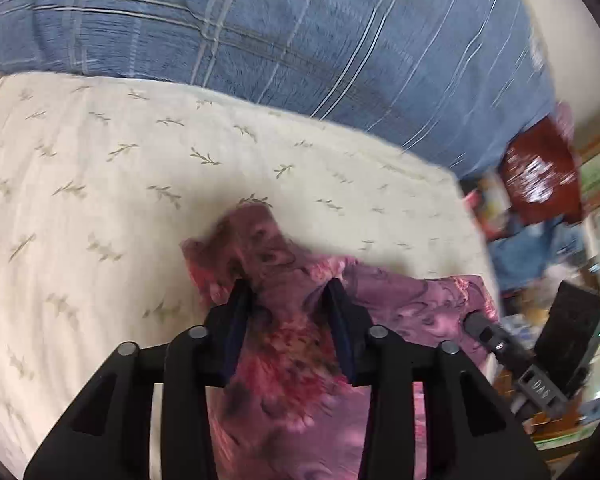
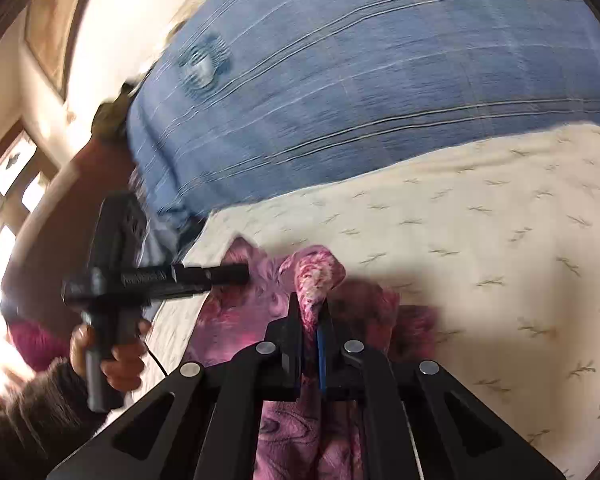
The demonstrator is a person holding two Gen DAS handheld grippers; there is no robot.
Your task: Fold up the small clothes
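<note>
A small pink and purple floral garment [image 1: 292,312] lies bunched on a cream bedsheet with a leaf print [image 1: 100,168]. In the left wrist view my left gripper [image 1: 288,292] has its fingers partly apart with a fold of the garment between them. My right gripper [image 1: 480,326] shows at the garment's right edge. In the right wrist view my right gripper [image 2: 310,304] is shut on a raised fold of the garment [image 2: 316,276]. My left gripper [image 2: 236,274] reaches in from the left, its tip on the garment's far corner.
A blue checked blanket [image 1: 300,40] lies heaped along the far side of the bed. Past the bed's right edge are a dark red bag [image 1: 540,176] and clutter. A window [image 2: 4,200] is at the left.
</note>
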